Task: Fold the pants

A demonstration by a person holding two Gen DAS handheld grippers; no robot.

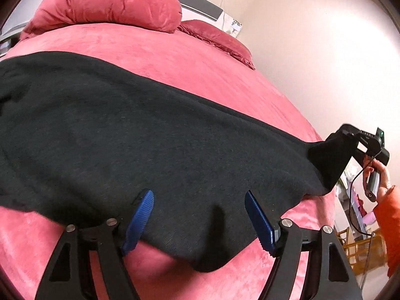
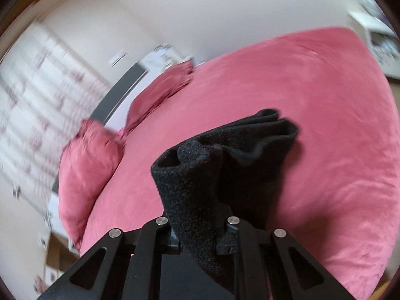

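Blue-padded fingers of the left gripper stand well apart over the near edge of the black pants, which lie spread across the pink bed, and the pads seem to rest on the cloth without pinching it, though the view is too close to be sure. At the right, the right gripper is clamped on a bunched end of the pants, lifted clear of the bed, with a hand in an orange sleeve on its handle. Pink pillows lie at the far end.

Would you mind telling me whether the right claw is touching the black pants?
Touching. The right wrist view shows the right claw shut on a bunched end of the black pants, lifted above the pink bed.
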